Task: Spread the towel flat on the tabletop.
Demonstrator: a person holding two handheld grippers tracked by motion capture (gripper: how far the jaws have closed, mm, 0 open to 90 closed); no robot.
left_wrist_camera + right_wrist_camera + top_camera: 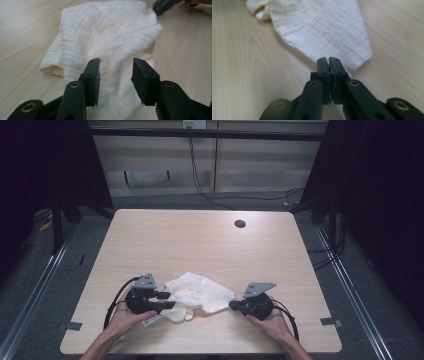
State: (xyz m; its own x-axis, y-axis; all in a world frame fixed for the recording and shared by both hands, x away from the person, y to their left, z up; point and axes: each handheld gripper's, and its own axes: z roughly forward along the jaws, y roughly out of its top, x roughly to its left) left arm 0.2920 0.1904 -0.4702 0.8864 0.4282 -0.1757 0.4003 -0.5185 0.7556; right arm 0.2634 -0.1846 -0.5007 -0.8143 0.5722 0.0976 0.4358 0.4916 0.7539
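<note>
Two grippers at white cloth (200, 292); white tag (152, 320) beside it, writing unreadable.

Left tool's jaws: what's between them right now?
The white cloth lies under and between the open jaws of the left tool, not pinched, as the left gripper view shows.

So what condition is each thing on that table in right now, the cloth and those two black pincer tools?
White cloth: crumpled, partly folded, lying on the table.
Left gripper: jaws open, cloth below and between them, pads not pressing on it.
Right gripper: jaws shut at the cloth's corner; whether fabric is pinched between them is hard to tell.
Table: light wood, with a round hole near the far edge.
</note>
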